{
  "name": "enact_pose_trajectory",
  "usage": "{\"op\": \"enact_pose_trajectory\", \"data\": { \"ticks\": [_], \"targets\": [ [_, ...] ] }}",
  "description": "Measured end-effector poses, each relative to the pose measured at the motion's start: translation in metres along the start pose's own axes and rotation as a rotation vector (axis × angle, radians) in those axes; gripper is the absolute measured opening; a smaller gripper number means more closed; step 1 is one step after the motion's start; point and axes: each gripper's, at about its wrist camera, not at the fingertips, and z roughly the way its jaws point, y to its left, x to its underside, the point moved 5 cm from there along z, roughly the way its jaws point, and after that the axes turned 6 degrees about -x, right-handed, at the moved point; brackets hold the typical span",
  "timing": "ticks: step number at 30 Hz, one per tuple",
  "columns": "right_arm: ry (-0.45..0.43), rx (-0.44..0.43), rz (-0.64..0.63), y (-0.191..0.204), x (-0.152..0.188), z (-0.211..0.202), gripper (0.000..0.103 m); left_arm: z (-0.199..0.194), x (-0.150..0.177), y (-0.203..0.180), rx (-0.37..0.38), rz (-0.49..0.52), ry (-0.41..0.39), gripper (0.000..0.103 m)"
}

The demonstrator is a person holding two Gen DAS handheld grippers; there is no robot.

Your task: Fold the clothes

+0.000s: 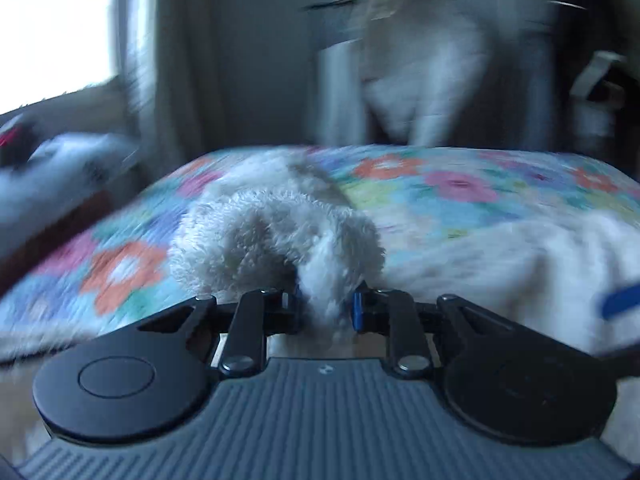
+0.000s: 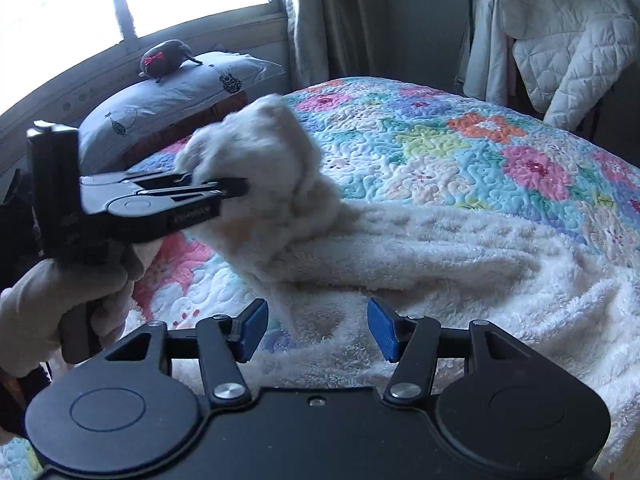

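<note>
Bedroom w/ window and curtain; a bed (image 2: 460, 140) under a floral quilt carries the work. The fluffy white garment (image 2: 460, 264) lies bunched across the bed's near edge, toward the near right corner. Left gripper (image 2: 240, 190) has its jaws clamped on one end of it, raised off the quilt, prob. to carry that end over for a fold; its own view is motion-blurred. Right gripper (image 2: 316, 330) hovers just above the fleece w/ jaws wide, holding nothing, likely lining up a second grab. A quilted jacket (image 2: 560, 48) hangs beyond the bed's far side.
</note>
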Motion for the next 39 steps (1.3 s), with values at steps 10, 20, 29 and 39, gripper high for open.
{"op": "enact_pose_trajectory", "data": {
  "ticks": [10,20,29,39],
  "targets": [
    [0.073,0.082,0.085,-0.029,0.048,0.004,0.057,-0.005,0.005,0.010,0.247,-0.181,0.193,0.056],
    [0.046,0.086,0.190,-0.049,0.062,-0.004,0.059,0.003,-0.029,0.052,0.347,-0.419,0.077,0.103],
    [0.026,0.085,0.239,-0.043,0.076,-0.019,0.059,0.010,-0.010,-0.056,0.678,-0.185,0.175,0.050],
    [0.002,0.111,0.310,-0.059,0.097,-0.044,0.060,0.014,-0.019,-0.006,0.406,-0.370,0.206,0.085]
  ]
}}
